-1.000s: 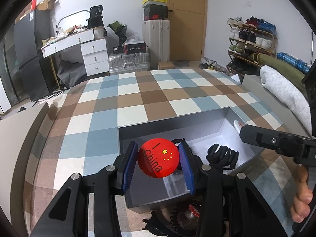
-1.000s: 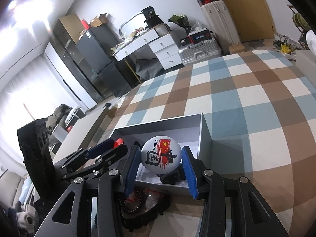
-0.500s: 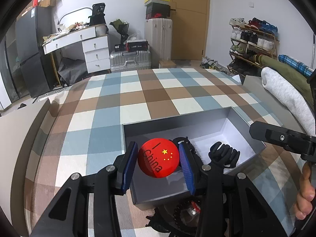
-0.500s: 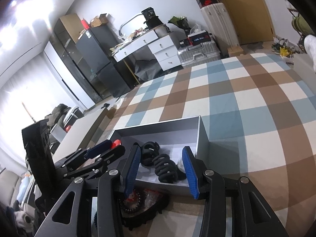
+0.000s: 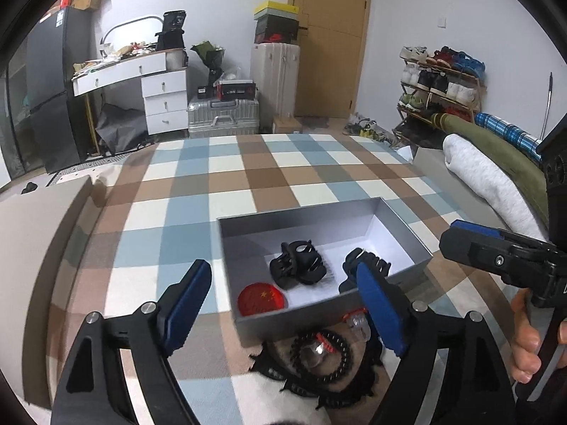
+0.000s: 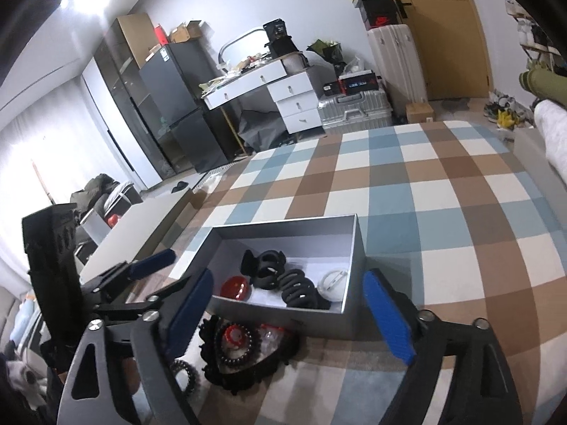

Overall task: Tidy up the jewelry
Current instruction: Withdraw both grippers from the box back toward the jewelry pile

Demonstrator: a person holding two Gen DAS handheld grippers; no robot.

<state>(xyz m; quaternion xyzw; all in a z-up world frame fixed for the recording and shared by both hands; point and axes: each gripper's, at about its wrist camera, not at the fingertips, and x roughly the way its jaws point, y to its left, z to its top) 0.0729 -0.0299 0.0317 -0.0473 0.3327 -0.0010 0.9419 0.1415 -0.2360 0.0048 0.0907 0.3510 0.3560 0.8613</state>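
Below both grippers, left [image 5: 283, 304] and right [image 6: 288, 310], jaws just sprung wide and empty: red badge [image 5: 261, 298] and white badge [image 6: 332, 281] lying inside grey box [image 5: 319, 212] beside black claw clips [image 5: 297, 265].

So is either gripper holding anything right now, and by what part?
Nothing is held. The left gripper and right gripper have just opened; their fingers are empty. The red badge lies in the grey box.

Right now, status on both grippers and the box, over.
Left gripper and right gripper just opened, both empty. Red badge and white badge lie in grey box beside two black hair claws. Nothing blocking.
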